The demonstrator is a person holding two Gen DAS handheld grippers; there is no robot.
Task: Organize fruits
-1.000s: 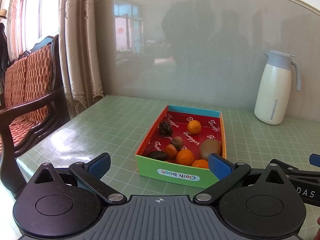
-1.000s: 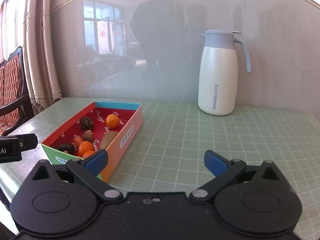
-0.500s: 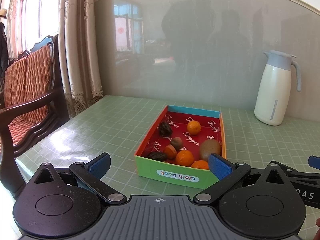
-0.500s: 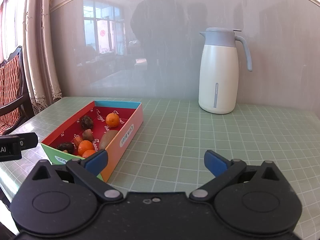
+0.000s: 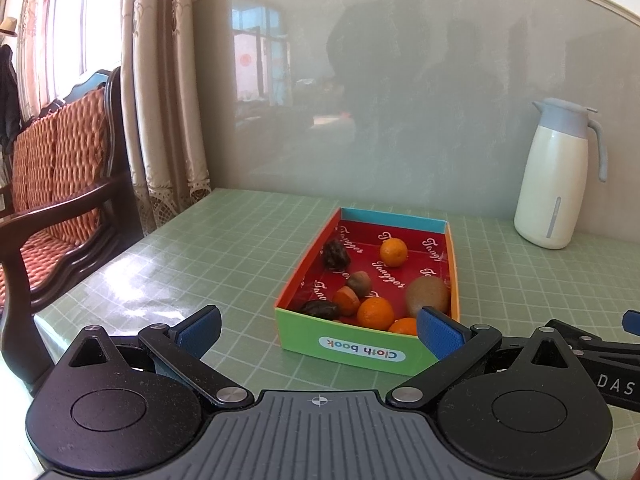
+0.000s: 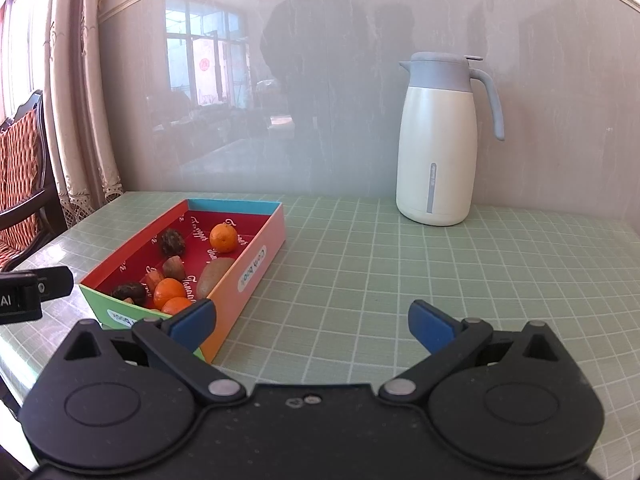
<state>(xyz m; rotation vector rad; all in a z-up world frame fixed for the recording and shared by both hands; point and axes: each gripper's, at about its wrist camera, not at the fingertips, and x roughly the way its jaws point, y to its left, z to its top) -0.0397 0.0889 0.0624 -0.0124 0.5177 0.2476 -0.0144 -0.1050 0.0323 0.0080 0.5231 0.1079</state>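
A colourful cardboard box (image 5: 352, 350) with a red lining sits on the green checked table (image 5: 224, 248). Inside lie several oranges (image 5: 393, 252), a brown kiwi (image 5: 427, 297) and dark wrinkled fruits (image 5: 335, 253). My left gripper (image 5: 318, 326) hovers open just in front of the box's near green wall, empty. In the right wrist view the same box (image 6: 256, 268) lies to the left, and my right gripper (image 6: 312, 318) stands open over bare table beside it. The oranges (image 6: 223, 237) and kiwi (image 6: 214, 278) show there too.
A white thermos jug (image 6: 438, 142) with a grey lid stands at the back right near the wall. A wooden chair (image 5: 56, 184) with an orange cushion is beyond the table's left edge, next to curtains (image 5: 164, 92). The table's near left corner (image 5: 44, 320) is close.
Both grippers have barely shifted; the box looks very slightly further off in the left wrist view. Both stay open and empty.
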